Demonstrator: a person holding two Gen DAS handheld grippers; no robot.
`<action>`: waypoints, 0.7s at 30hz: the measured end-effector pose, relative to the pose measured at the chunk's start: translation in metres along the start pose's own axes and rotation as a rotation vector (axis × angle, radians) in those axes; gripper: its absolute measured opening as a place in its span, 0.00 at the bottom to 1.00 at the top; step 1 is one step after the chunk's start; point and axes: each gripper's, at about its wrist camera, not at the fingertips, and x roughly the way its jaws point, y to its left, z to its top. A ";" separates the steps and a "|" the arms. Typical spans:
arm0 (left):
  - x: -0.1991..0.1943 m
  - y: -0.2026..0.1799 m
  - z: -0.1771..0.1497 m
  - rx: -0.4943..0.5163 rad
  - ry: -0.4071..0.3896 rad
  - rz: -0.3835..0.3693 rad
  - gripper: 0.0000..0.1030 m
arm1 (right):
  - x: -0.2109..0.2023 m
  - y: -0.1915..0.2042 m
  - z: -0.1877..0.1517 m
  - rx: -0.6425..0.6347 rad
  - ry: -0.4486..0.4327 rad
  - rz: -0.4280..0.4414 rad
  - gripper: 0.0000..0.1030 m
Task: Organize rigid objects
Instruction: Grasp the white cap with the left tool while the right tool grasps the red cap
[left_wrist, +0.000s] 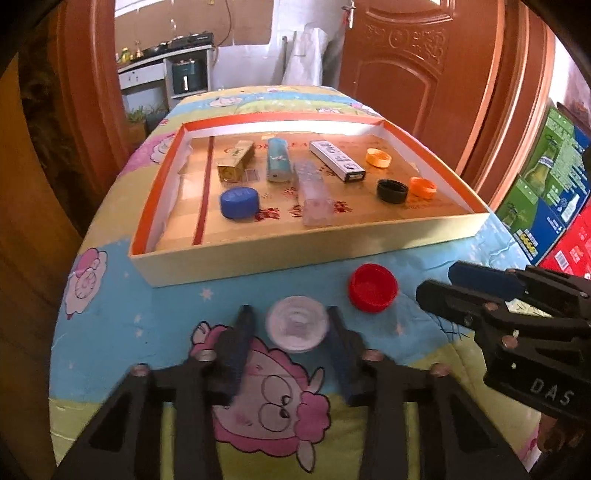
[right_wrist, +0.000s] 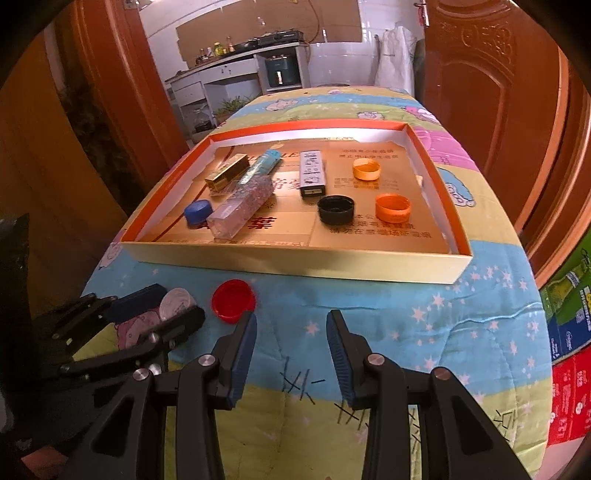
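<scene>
A white cap (left_wrist: 297, 325) lies on the cartoon blanket just before the tray, and my left gripper (left_wrist: 291, 318) is closed on it, one finger at each side. From the right wrist view the same white cap (right_wrist: 176, 301) sits squeezed between the left gripper's (right_wrist: 181, 301) fingers. A red cap (left_wrist: 373, 288) lies open side up to its right, near the tray's front wall. My right gripper (right_wrist: 291, 321) stands open over bare blanket with nothing between its fingers; the red cap (right_wrist: 233, 300) is just off its left fingertip. The right gripper (left_wrist: 436, 282) also shows at the right of the left wrist view.
The shallow orange-rimmed tray (left_wrist: 258, 258) holds a gold box (left_wrist: 234, 162), a teal tube (left_wrist: 277, 159), a clear plastic case (left_wrist: 314, 195), a white box (left_wrist: 337, 160), a blue cap (left_wrist: 239, 202), a black cap (left_wrist: 392, 190) and two orange caps (left_wrist: 423, 186). Printed cartons (left_wrist: 546, 184) stand at right.
</scene>
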 end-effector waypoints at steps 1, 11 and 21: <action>0.000 0.002 0.000 -0.007 0.001 -0.004 0.30 | 0.001 0.002 0.000 -0.008 0.001 0.024 0.38; -0.007 0.021 -0.003 -0.044 -0.001 0.023 0.30 | 0.023 0.030 0.006 -0.145 0.017 0.020 0.46; -0.008 0.028 -0.003 -0.070 0.000 0.026 0.30 | 0.032 0.039 0.010 -0.184 0.022 -0.023 0.30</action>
